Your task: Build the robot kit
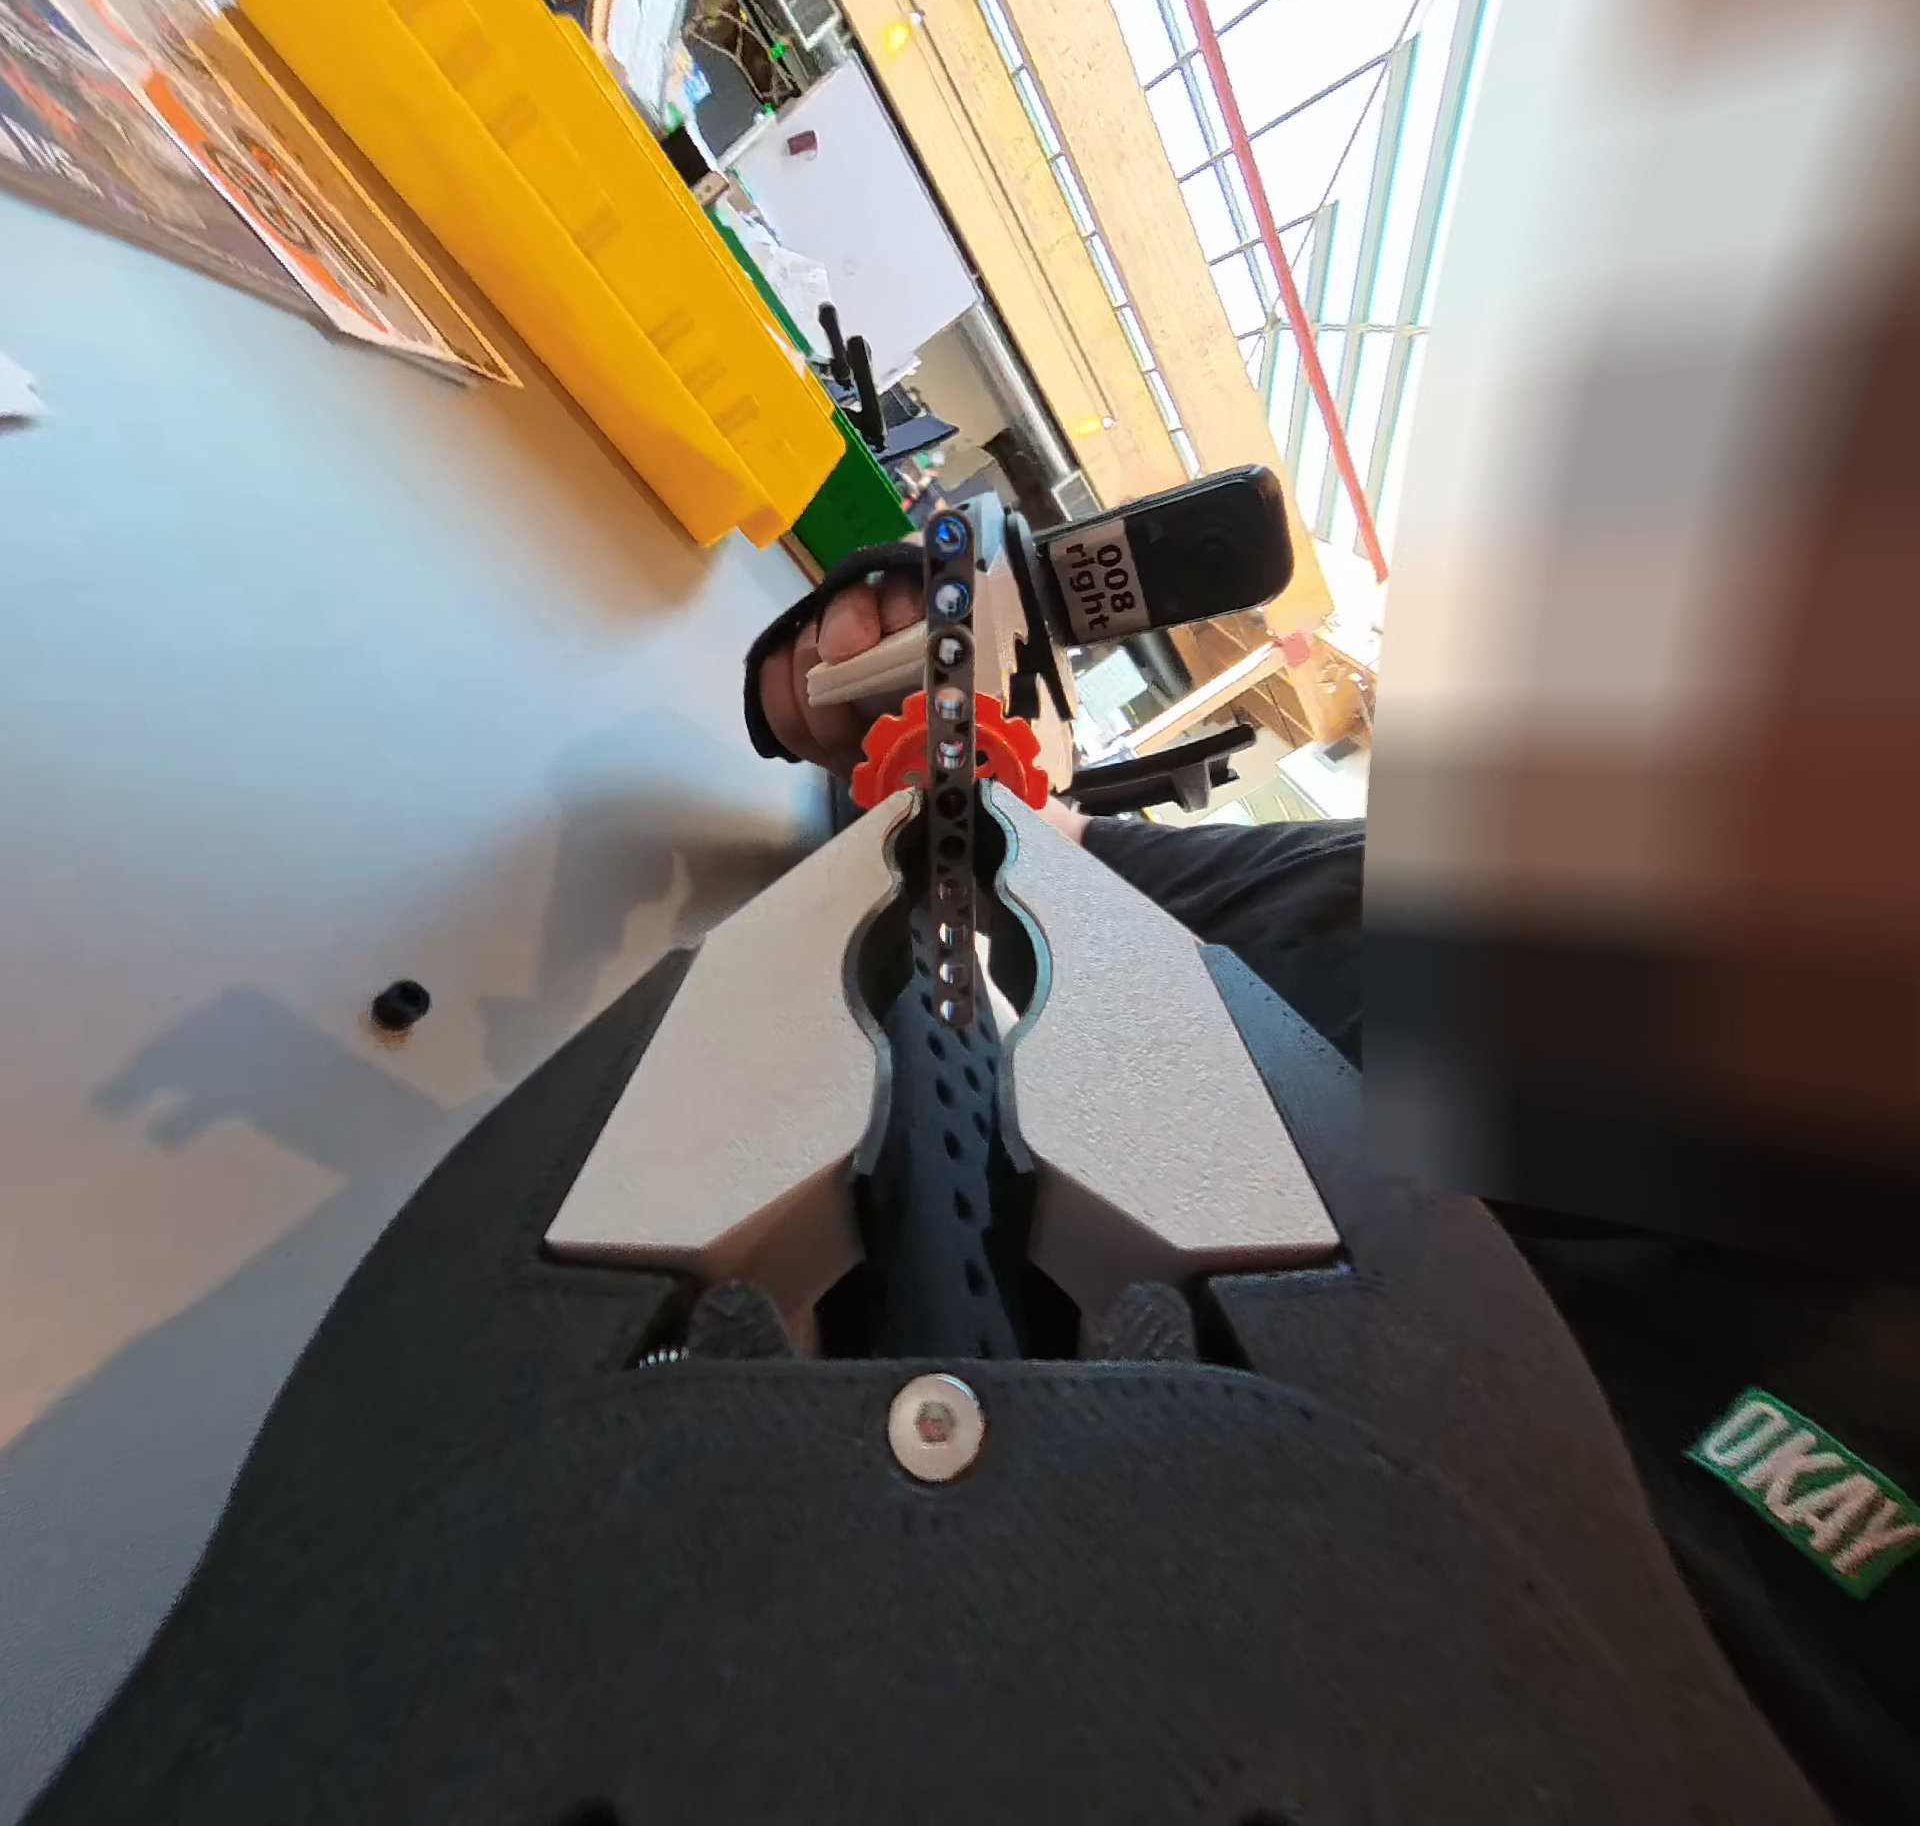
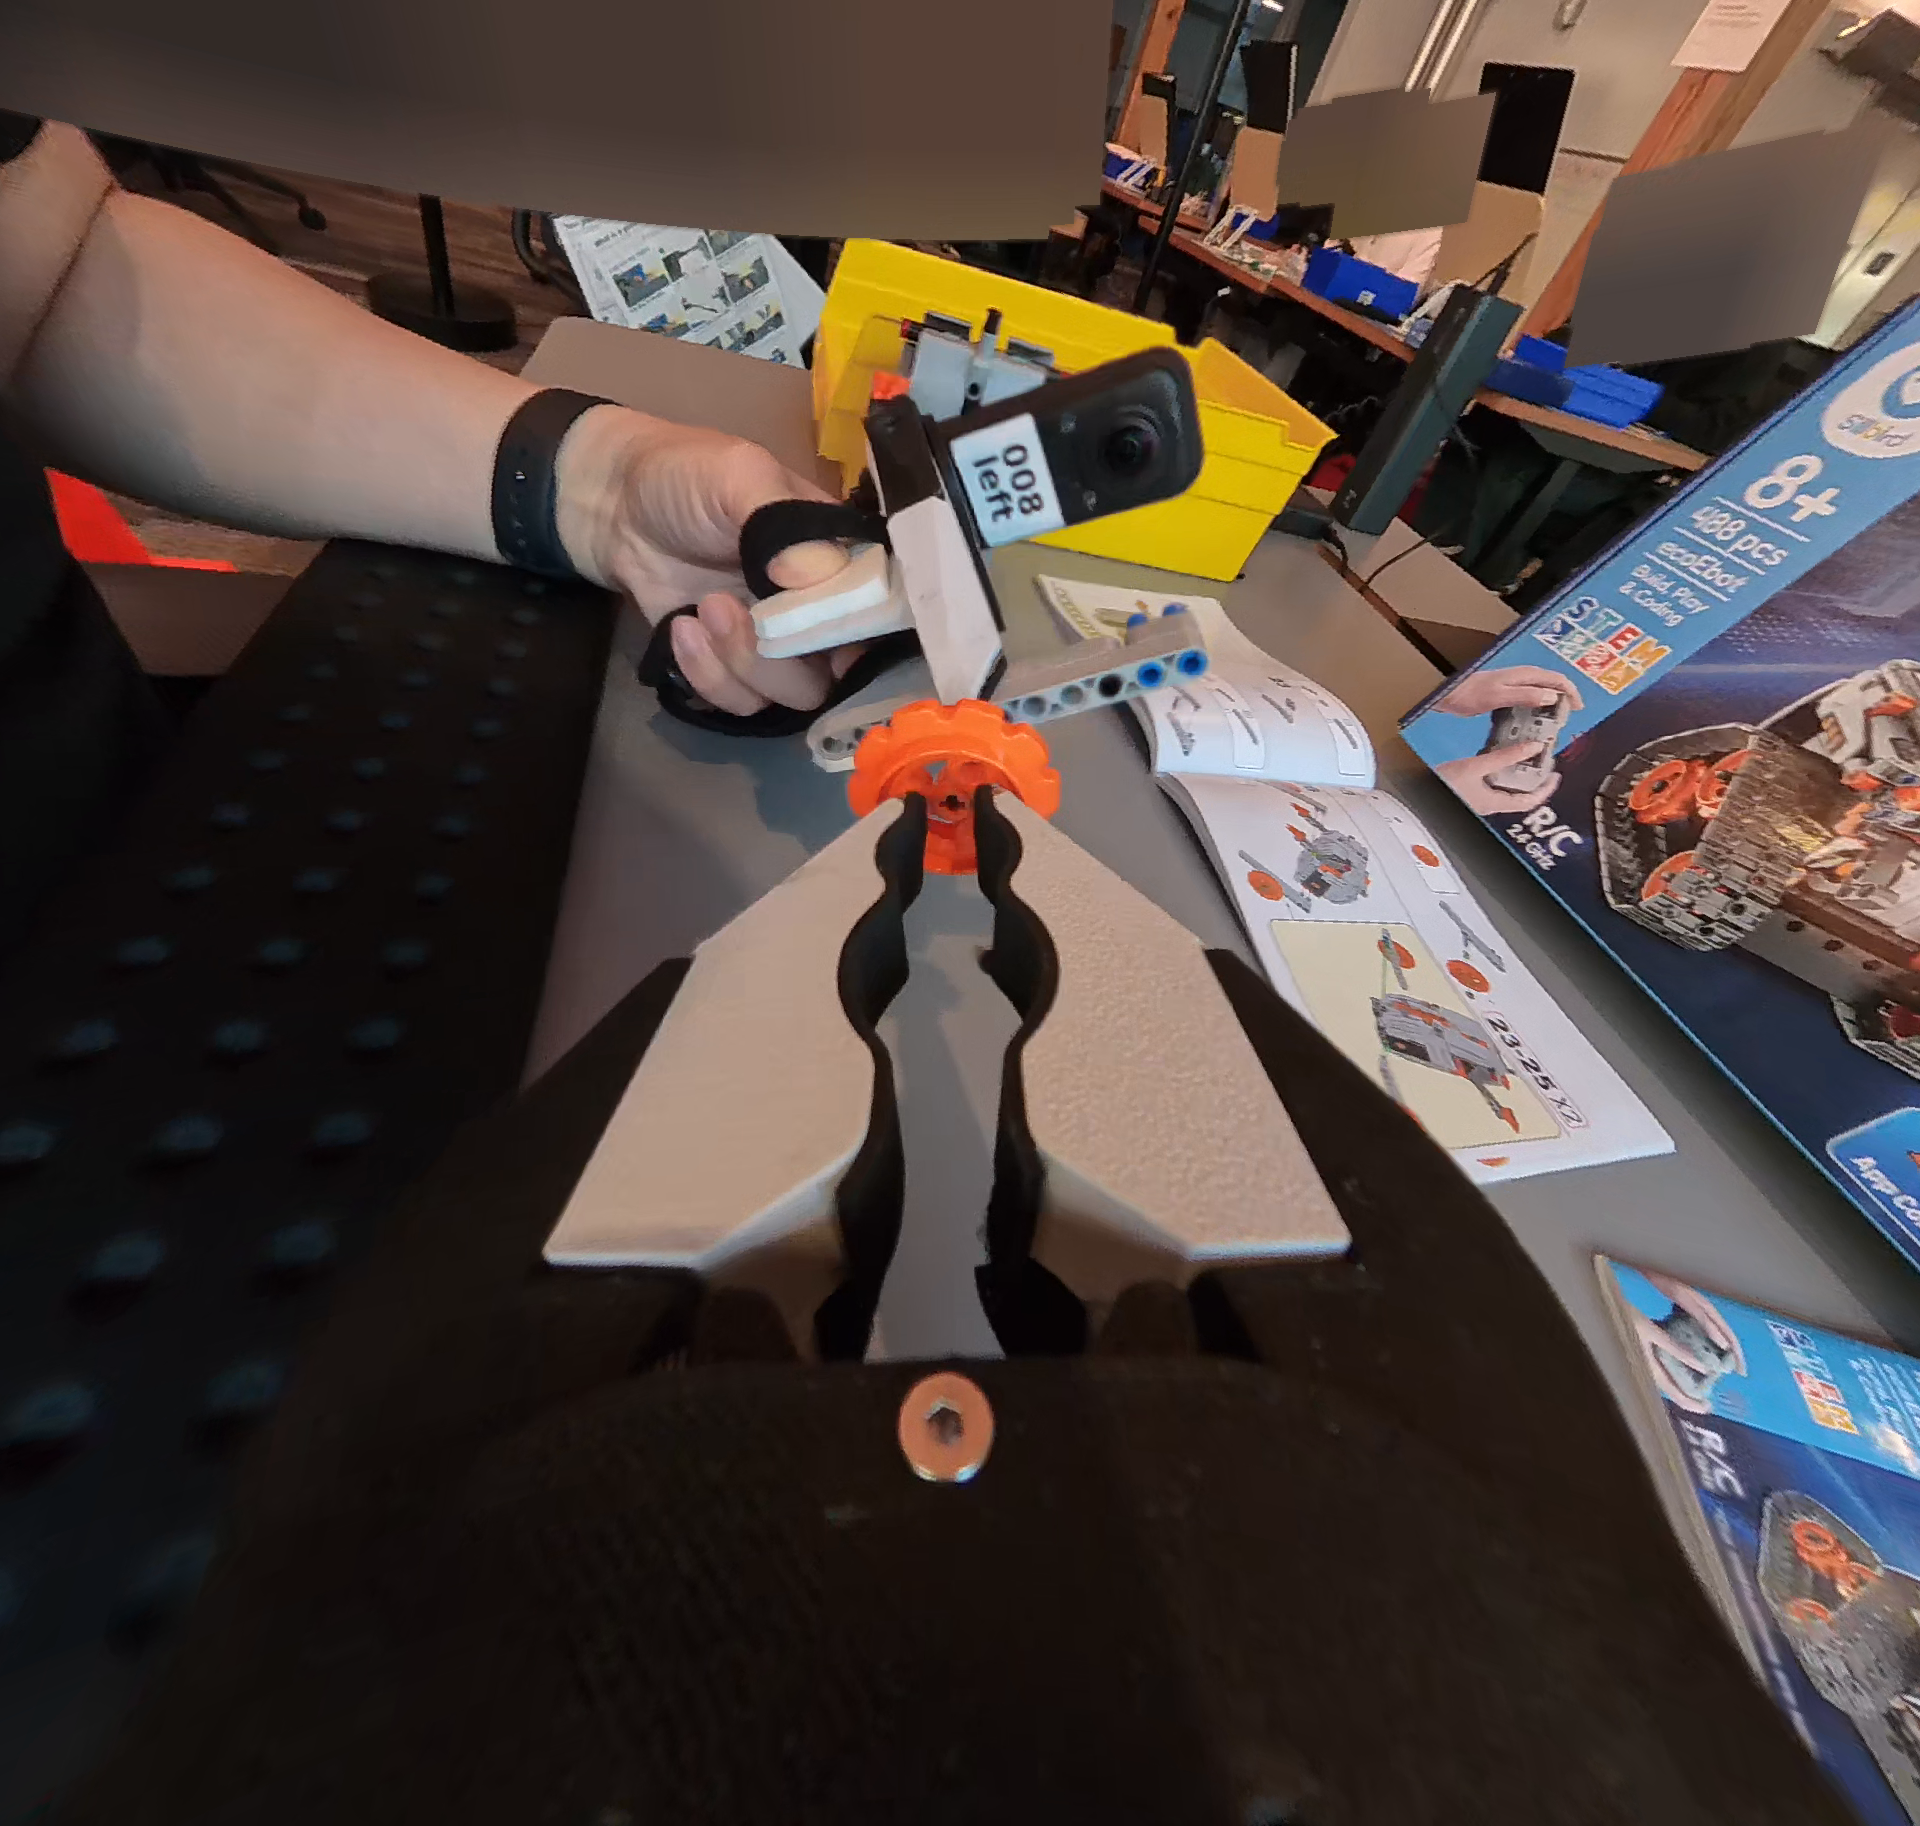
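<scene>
My left gripper [image 1: 948, 802] is shut on a long grey beam with holes [image 1: 950, 675], edge-on in this view, with two blue pins at its far end. In the right wrist view the same beam [image 2: 1081, 687] lies across, held by the left gripper [image 2: 966, 680] in a person's hand. My right gripper [image 2: 948, 808] is shut on the hub of an orange toothed wheel [image 2: 951, 763], held just below the beam. In the left wrist view the orange wheel [image 1: 894, 753] sits right behind the beam, touching or nearly touching it, with the right gripper [image 1: 1023, 727] behind it.
A grey table [image 2: 707, 841] carries an open instruction booklet [image 2: 1382, 924], a blue kit box [image 2: 1714, 789] at the right, a second blue booklet [image 2: 1766, 1444], and a yellow bin [image 2: 1226, 488] with a grey assembly behind the left gripper. Yellow bins [image 1: 540, 218] and a small black pin [image 1: 400, 1004] show in the left view. Both grippers' tips are close together, under 4 cm apart.
</scene>
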